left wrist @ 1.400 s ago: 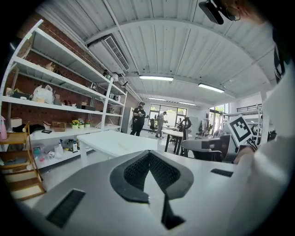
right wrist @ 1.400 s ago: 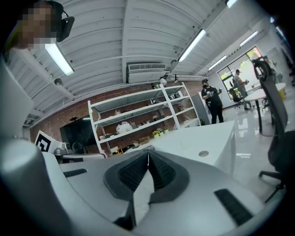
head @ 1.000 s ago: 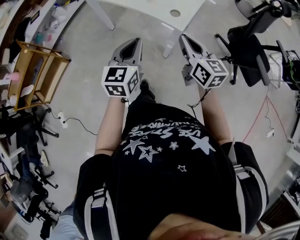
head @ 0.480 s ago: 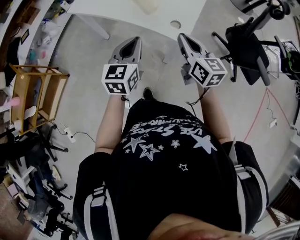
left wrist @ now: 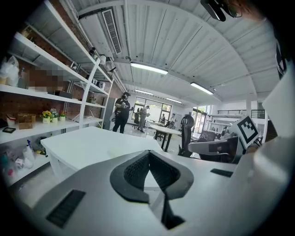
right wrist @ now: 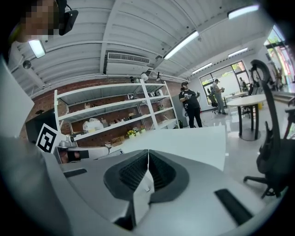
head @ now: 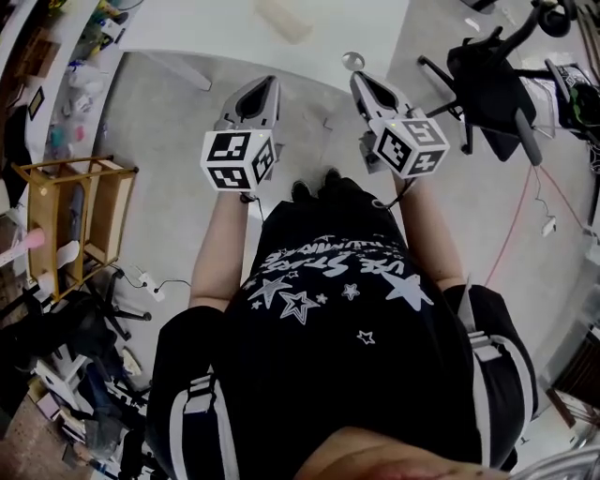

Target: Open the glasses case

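A pale beige oblong object (head: 282,20), perhaps the glasses case, lies on the white table (head: 206,28) at the top of the head view; it is too small to tell for sure. My left gripper (head: 269,84) and right gripper (head: 355,80) are held side by side in front of the person, short of the table's edge and above the grey floor. Both are shut with nothing between the jaws. In the left gripper view the jaw tips (left wrist: 148,153) meet before the table top (left wrist: 83,145). The right gripper view shows the closed tips (right wrist: 148,151) before the same table (right wrist: 189,140).
A black office chair (head: 492,84) stands to the right, a wooden rack (head: 80,211) to the left, with cables on the floor (head: 150,281). Wall shelves (left wrist: 41,92) run along one side. People (left wrist: 122,113) stand far off in the room.
The person has walked forward: the white table has come further into the head view and the beige object on it now shows. Both grippers stay shut, held out in front.
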`<action>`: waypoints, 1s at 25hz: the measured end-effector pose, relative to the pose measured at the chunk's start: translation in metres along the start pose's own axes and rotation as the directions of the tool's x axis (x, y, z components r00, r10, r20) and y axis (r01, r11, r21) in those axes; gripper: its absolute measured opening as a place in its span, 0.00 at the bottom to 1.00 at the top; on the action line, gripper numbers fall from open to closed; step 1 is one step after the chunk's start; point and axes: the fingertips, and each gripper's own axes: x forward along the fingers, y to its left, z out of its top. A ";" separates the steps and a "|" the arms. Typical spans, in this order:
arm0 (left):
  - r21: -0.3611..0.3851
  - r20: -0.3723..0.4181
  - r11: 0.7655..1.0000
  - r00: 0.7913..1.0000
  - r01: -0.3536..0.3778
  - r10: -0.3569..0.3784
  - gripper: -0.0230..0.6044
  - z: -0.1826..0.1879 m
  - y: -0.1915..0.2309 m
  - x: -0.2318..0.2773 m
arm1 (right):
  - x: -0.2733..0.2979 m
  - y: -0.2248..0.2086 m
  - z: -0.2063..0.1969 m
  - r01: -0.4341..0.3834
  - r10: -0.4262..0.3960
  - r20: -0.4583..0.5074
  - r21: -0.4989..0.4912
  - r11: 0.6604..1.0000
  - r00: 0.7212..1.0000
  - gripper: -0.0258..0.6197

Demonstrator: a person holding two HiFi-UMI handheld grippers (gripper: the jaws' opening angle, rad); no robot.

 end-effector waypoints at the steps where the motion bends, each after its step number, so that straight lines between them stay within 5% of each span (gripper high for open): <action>1: -0.001 -0.002 1.000 1.000 -0.001 0.001 0.06 0.000 0.002 0.005 | 0.003 -0.003 0.002 0.003 -0.003 -0.002 -0.003 1.000 1.000 0.05; 20: 0.003 -0.029 0.995 0.995 -0.098 0.098 0.06 0.016 0.044 0.093 | 0.093 -0.054 0.027 -0.085 0.084 -0.040 -0.043 0.995 0.996 0.05; 25: 0.056 -0.049 0.991 0.991 -0.120 0.123 0.06 0.014 0.040 0.134 | 0.113 -0.093 0.044 -0.116 0.115 -0.020 -0.040 0.992 0.993 0.05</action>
